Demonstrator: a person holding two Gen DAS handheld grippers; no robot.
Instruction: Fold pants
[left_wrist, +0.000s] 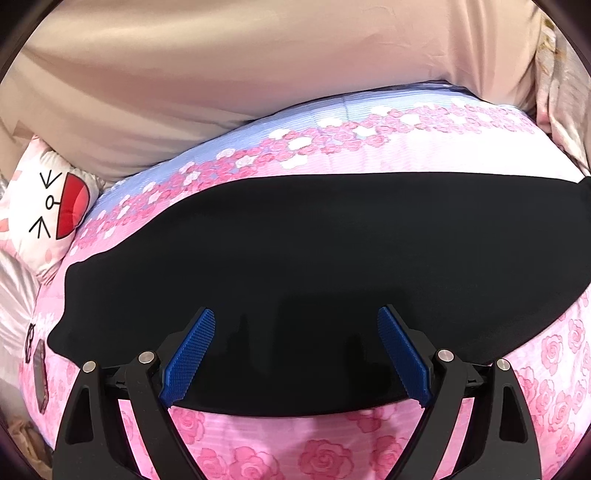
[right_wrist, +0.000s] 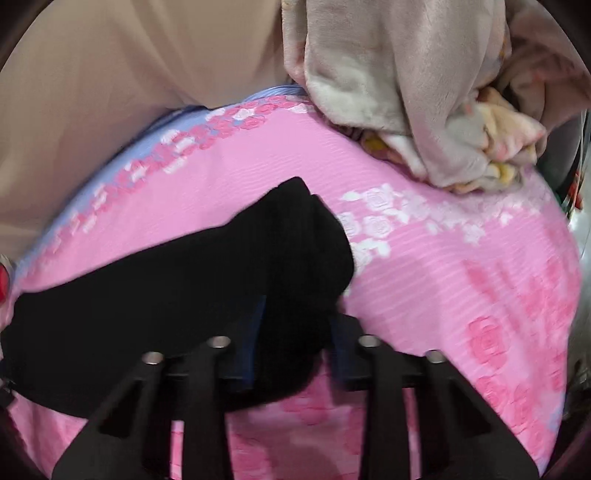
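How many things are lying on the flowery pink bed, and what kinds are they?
Black pants: 1
Cushion with a cartoon face: 1
Heap of grey and yellow fleece blankets: 1
Total: 3, all on the pink rose bedspread.

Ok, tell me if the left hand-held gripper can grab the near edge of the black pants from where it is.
Probably yes. The left hand-held gripper stands wide open over the black pants, whose near edge lies flat on the pink rose bedspread between its blue pads, with nothing covering it.
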